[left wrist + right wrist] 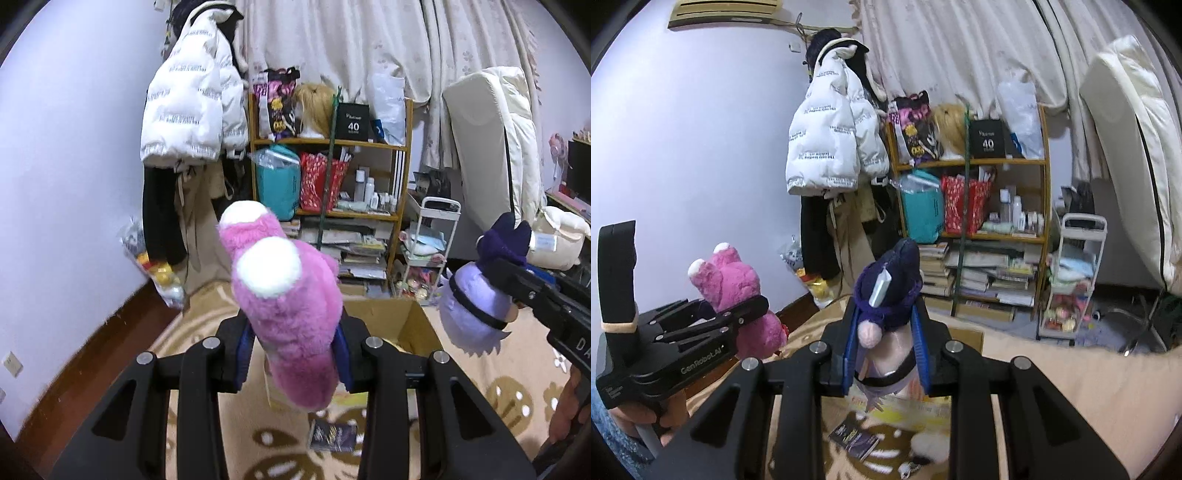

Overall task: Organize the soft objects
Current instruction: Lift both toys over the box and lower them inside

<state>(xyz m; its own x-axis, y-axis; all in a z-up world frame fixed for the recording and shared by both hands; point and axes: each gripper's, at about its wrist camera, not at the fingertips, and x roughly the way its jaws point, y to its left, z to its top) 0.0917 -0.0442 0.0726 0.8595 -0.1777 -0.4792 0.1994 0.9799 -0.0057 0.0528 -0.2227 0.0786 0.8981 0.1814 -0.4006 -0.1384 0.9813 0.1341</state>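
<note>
Plainly, the biggest thing that matters here is the patterned rug [491, 354] on the floor, and on it the open cardboard box [402, 321], which sits just beyond and below both held toys; it looks the likeliest place for soft things to go, though nothing marks it as such. Next in size comes the pink plush bear [284, 314], clamped by its lower body in the left gripper [293, 354], ears up and away from the camera, hanging clear of the floor. The jaws there stand partly closed, pressed into the fur on both sides. Smaller is the lavender doll with the dark purple hat [890, 295], pinched in the right gripper [884, 354], whose jaws are drawn in tight on its narrow body; from the left wrist view it hangs tilted, hat toward the gripper, well apart from the bear.

To do this step well, I would bring one toy over the box at a time, keeping the two grippers apart so the plush do not snag each other. Lower until the toy is inside the walls before letting go, since a soft body released high may bounce off the flap. The bear is bulky and may need the first place, flat on the bottom. Smallest, a dark booklet [855, 439] lies on the rug beneath; keep clear of it.
</note>
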